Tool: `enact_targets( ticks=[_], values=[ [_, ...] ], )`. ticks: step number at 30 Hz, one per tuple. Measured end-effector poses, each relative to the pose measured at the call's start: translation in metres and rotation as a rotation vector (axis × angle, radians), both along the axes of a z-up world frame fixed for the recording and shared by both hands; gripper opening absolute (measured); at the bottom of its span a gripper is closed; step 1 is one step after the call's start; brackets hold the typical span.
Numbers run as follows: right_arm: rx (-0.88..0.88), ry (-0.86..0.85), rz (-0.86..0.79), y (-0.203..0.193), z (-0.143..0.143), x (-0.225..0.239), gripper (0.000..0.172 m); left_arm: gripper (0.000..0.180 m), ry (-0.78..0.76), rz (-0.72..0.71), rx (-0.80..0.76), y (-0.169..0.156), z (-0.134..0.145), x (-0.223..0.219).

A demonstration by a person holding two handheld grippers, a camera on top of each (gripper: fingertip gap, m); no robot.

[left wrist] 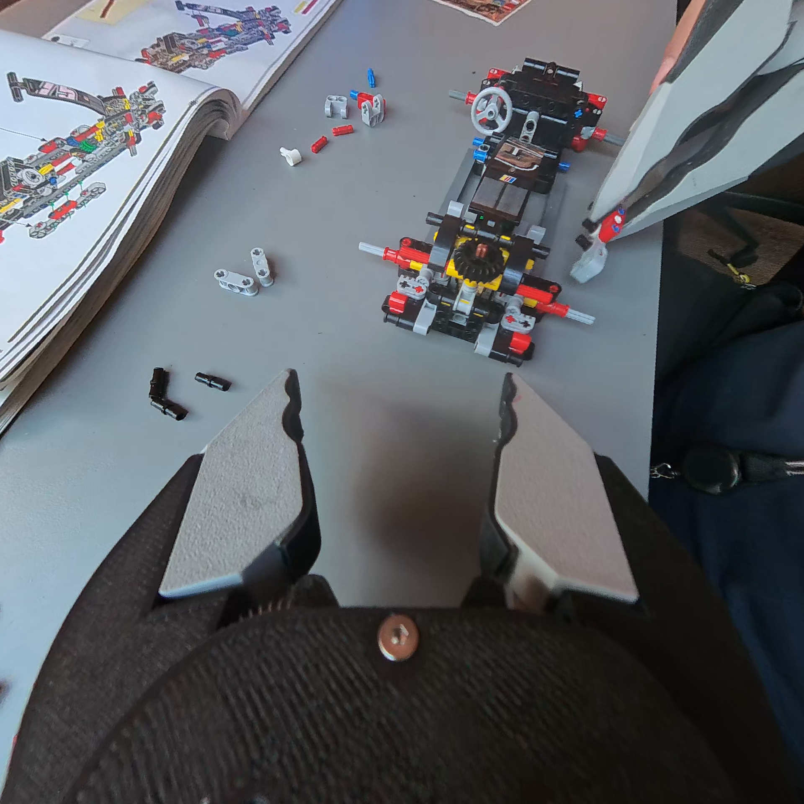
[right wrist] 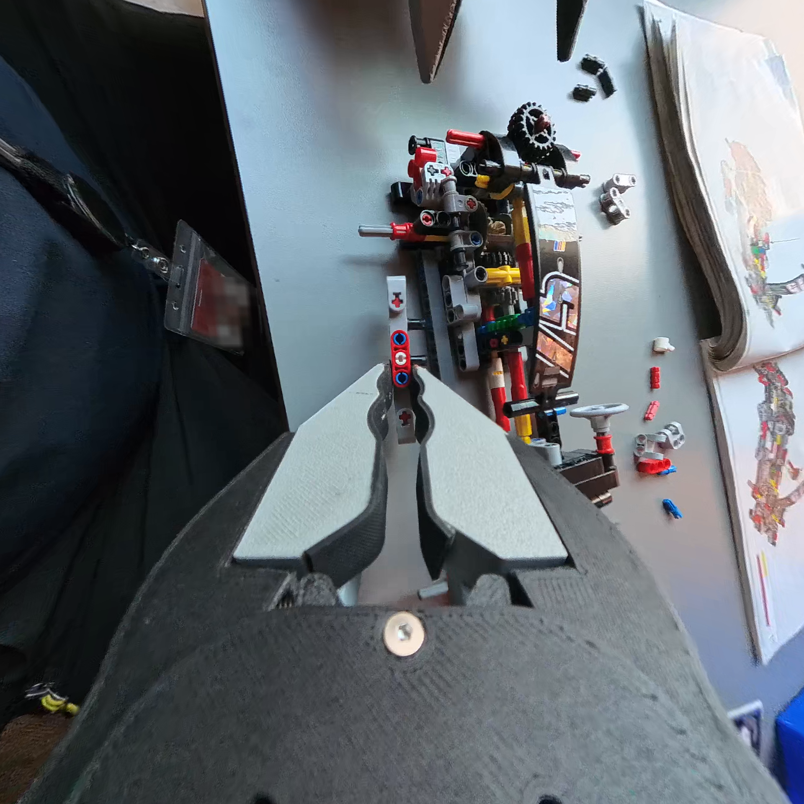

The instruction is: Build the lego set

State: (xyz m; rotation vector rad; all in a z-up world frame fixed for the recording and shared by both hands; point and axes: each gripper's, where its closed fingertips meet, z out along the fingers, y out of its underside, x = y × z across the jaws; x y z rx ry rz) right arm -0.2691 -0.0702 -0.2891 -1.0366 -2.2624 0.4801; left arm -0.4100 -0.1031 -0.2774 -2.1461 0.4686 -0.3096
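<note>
R gripper (right wrist: 400, 370) clamped on grey-red beam (right wrist: 399, 348), long axis fwd, just beside chassis (right wrist: 500, 278). L gripper (left wrist: 400, 378) wide open, empty; chassis ahead-right.

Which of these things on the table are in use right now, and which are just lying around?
In use:
- right tool, shut on the grey-and-red beam piece
- brick-built car chassis beside it
- left tool, open and empty

Lying about:
- black pins
- grey connectors
- red pins
- open instruction book

manual (left wrist: 87, 182): cut by frame edge | badge (right wrist: 209, 296): blurred
</note>
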Motion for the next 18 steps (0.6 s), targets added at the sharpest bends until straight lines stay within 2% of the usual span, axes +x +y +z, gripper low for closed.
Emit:
enact_targets(
  ticks=[18],
  values=[
    [-0.191, -0.145, 0.028, -0.01, -0.012, -0.01, 0.005, 0.088, -0.036, -0.02, 0.014, -0.002, 0.004, 0.002]
  ],
)
